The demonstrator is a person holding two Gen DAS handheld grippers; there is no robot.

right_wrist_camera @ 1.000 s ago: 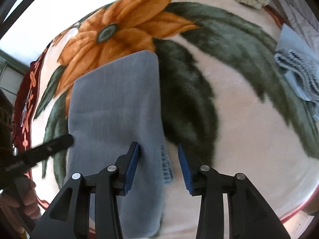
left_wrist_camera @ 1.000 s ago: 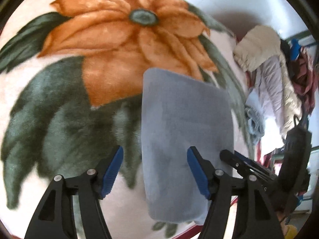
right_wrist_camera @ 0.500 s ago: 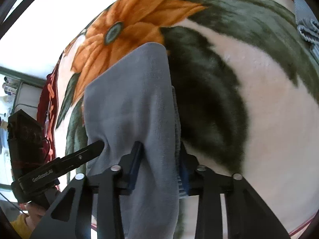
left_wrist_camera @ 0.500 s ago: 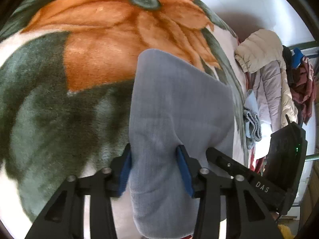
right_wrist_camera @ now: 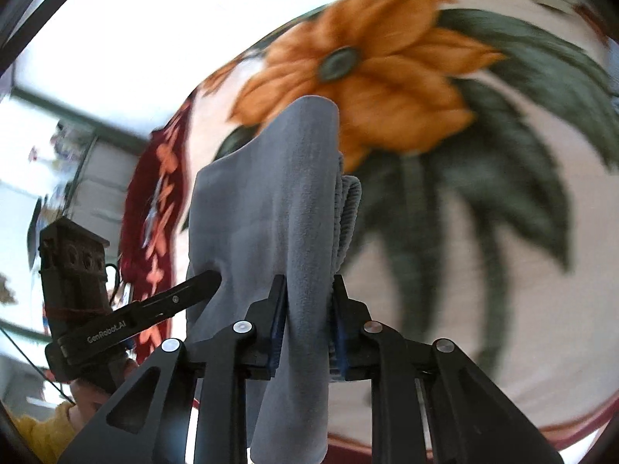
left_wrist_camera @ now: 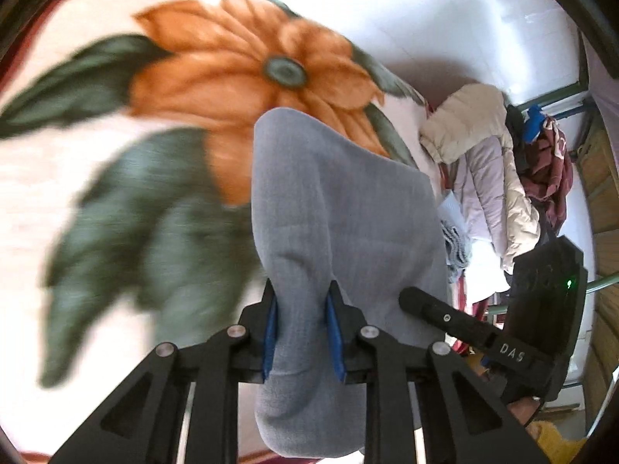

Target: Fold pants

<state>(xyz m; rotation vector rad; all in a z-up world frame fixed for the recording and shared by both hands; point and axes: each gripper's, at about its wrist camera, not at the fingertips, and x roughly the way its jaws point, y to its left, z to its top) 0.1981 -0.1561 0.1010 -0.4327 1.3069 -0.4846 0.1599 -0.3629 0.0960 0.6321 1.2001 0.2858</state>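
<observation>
A floral blanket (left_wrist_camera: pixel 116 193), cream with an orange flower and dark green leaves, fills most of both wrist views and serves as the work surface. On it, running from the centre of each frame down to the bottom edge, lie the grey pants (left_wrist_camera: pixel 340 208), already narrowed to a long strip, which suggests an earlier lengthwise fold is done; their far end rests on the blanket just below the flower, while the near end is raised off it between the two grippers. In the left wrist view the left gripper (left_wrist_camera: pixel 302 332) has its blue-padded jaws closing with the near edge of the cloth pinched between them, lower centre. In the right wrist view the right gripper (right_wrist_camera: pixel 307 328) is likewise closing on the opposite near corner, where the ribbed waistband (right_wrist_camera: pixel 348 208) shows at the strip's right edge. Each gripper also appears in the other's view, at the lower side of the frame. By this reading the crosswise fold is only begun: the held end has yet to be carried over to the far end, laid down and released. A heap of clothes (left_wrist_camera: pixel 495 162) lies at the right of the left view.
</observation>
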